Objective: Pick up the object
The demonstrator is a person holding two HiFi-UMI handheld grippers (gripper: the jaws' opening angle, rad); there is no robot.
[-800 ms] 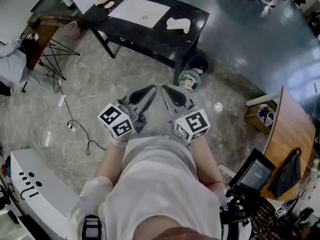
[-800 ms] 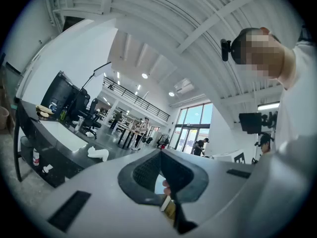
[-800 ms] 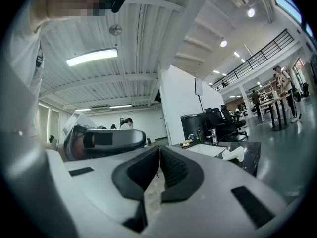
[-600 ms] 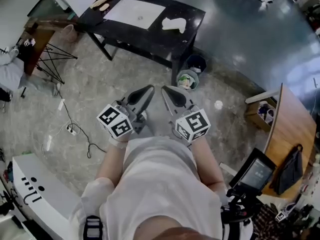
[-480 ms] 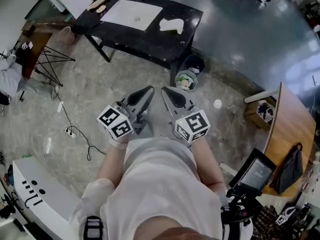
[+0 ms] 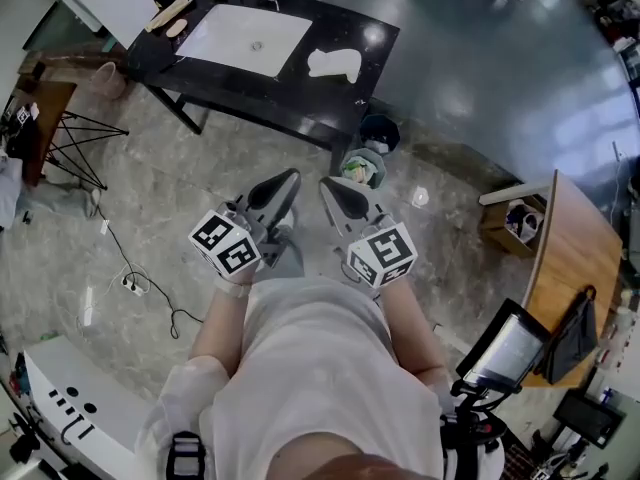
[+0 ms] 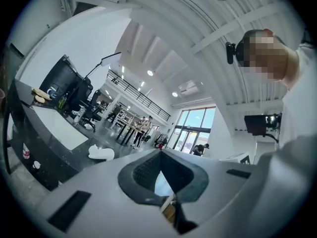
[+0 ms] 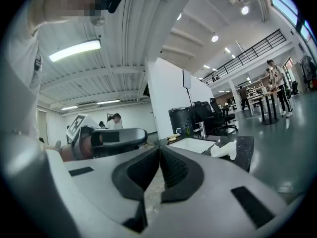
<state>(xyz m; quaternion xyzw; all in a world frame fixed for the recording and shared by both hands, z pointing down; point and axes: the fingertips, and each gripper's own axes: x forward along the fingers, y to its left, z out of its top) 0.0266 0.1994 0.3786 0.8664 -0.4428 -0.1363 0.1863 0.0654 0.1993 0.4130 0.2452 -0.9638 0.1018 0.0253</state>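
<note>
**Both grippers shut and empty, object on the table ahead**

You're standing on the stone floor, well apart from the black table (image 6: 335, 100). Left gripper (image 6: 284, 181) and right gripper (image 6: 329, 187) sit close in front of your torso, side by side, tips pointing at the table. Each gripper view shows its pads pressed together with nothing between them, so neither one holds anything. That reads as a carry posture: tucked in and closed, since nothing is within reach.

The likely target is the white lumpy object (image 6: 335, 63), which lies on the bare dark tabletop near the right end, just beside the white sheet (image 6: 245, 38) and not on it. I can't tell whether it's cloth or a moulded piece. It lies alone, so it looks free to grab from above or from the side.

Two bins (image 6: 364, 165) stand on the floor at the table's near corner, between you and the object. You'd probably need to step in beside them and open one gripper before reaching.
</note>
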